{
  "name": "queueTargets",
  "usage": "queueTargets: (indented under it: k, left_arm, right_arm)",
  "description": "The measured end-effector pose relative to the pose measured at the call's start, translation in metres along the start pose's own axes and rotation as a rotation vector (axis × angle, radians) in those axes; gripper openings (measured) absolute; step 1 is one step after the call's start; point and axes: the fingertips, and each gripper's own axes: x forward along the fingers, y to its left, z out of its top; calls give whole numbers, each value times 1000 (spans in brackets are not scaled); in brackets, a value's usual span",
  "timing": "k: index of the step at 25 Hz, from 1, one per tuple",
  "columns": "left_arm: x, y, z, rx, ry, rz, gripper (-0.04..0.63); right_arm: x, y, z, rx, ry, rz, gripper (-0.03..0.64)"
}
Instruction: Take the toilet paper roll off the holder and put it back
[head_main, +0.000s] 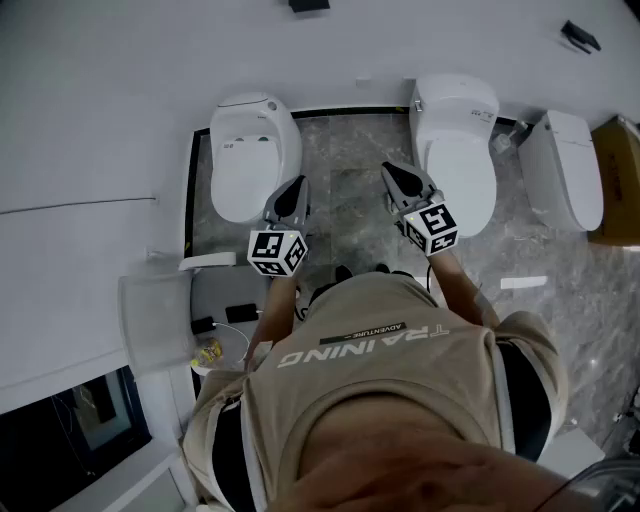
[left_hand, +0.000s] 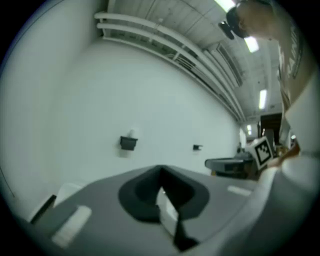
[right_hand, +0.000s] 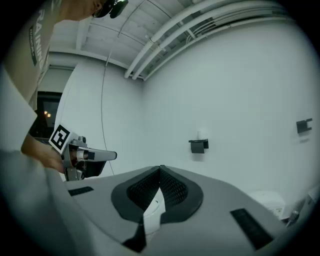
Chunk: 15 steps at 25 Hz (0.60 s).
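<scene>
— One toilet paper roll (right_hand: 201, 134): where?
— On the dark wall holder (right_hand: 198, 145), well ahead of the right gripper (right_hand: 160, 168), slightly right of its fingertips.
— Fingers?
— Clenched tip to tip, both empty. From the left gripper (left_hand: 162, 168), that holder sits left of the fingertips.

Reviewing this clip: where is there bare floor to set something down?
Bare marble floor lies between the left toilet and the middle toilet. It is crowded left of the person, where small clutter sits beside a translucent box.
</scene>
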Motion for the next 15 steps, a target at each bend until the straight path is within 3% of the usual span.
queueTargets:
  k: [3, 6, 15]
  left_arm:
    - [-1, 20, 8, 33, 4, 12, 0]
    - [1, 37, 10, 17, -1, 14, 0]
    - [12, 74, -14, -24, 28, -67, 0]
  right_arm:
    - [15, 5, 8, -9, 1, 2, 12]
    - [32, 12, 11, -13, 6, 0, 12]
    - [77, 32, -4, -11, 34, -35, 12]
